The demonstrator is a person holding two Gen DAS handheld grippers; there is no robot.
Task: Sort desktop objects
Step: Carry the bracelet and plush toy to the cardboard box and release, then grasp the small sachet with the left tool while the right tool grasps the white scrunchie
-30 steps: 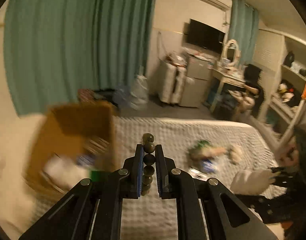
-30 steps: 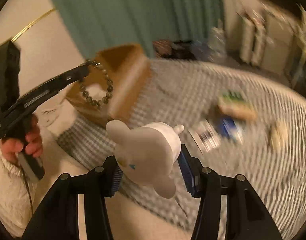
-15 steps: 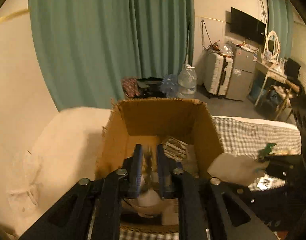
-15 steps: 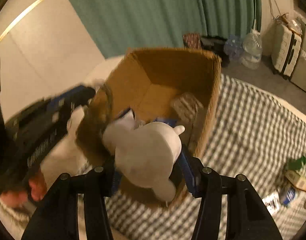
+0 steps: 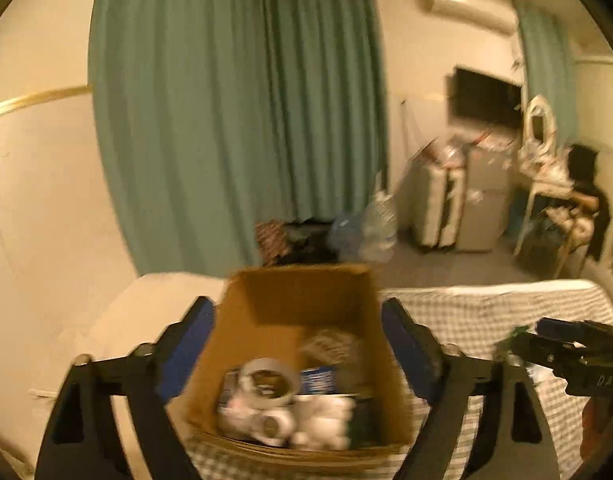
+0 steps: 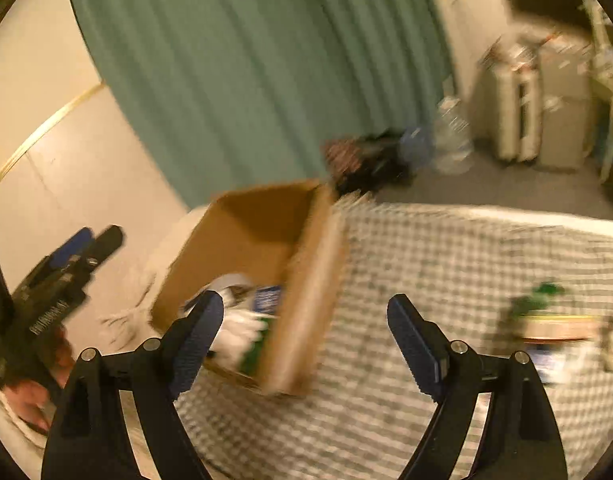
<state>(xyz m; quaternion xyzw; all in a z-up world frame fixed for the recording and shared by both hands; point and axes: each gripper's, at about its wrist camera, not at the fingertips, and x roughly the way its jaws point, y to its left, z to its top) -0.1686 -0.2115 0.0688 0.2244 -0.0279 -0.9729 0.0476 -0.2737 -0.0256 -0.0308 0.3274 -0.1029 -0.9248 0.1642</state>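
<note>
An open cardboard box [image 5: 302, 312] stands on the checked bed cover [image 5: 482, 312]. It holds a white plush toy [image 5: 326, 424], a tape roll [image 5: 270, 380], a blue packet [image 5: 318, 380] and other small items. My left gripper [image 5: 302, 344] is open and empty above the box, its fingers on either side of it. My right gripper [image 6: 306, 340] is open and empty beside the box [image 6: 266, 256], over its right wall. The plush [image 6: 238, 332] lies inside. Loose packets [image 6: 554, 320] lie on the cover at right.
A green curtain [image 5: 234, 112] hangs behind the bed. Water bottles [image 5: 370, 228], suitcases [image 5: 438, 204] and a desk [image 5: 546, 184] stand on the floor beyond. The right gripper also shows in the left wrist view [image 5: 574, 352], the left one in the right wrist view [image 6: 54, 284].
My left gripper opened and the bead bracelet is gone from it. My right gripper opened, and the white plush now lies in the box. Both grippers have pulled back from the box.
</note>
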